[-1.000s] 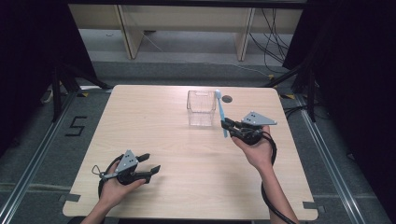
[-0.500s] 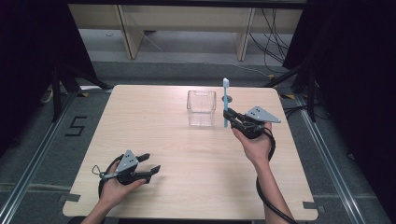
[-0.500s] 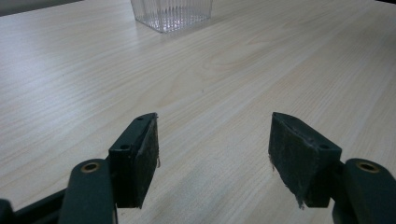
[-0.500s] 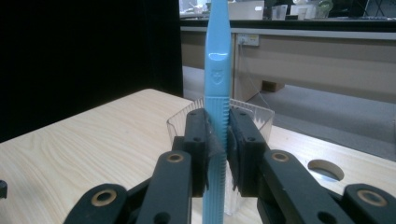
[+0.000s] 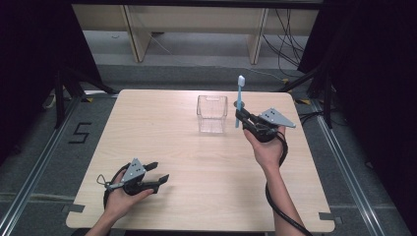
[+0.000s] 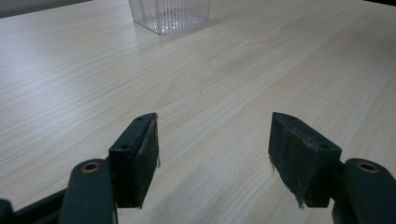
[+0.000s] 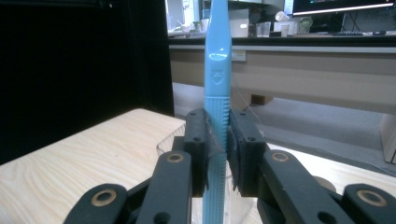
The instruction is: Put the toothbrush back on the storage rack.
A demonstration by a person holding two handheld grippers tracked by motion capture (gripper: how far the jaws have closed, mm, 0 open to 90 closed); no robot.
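Toothbrush (image 7: 217, 93) upright, clamped in right gripper (image 7: 218, 140) – seemingly mid-handle

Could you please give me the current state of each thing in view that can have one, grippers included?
Toothbrush: upright, brush head up, lifted off the table, clamped by its handle.
Clear container: upright on the table, open-topped, apparently empty.
Right hand-held gripper: shut on the toothbrush, raised beside the container.
Left hand-held gripper: open, nothing between its jaws, low over the table's near left part.
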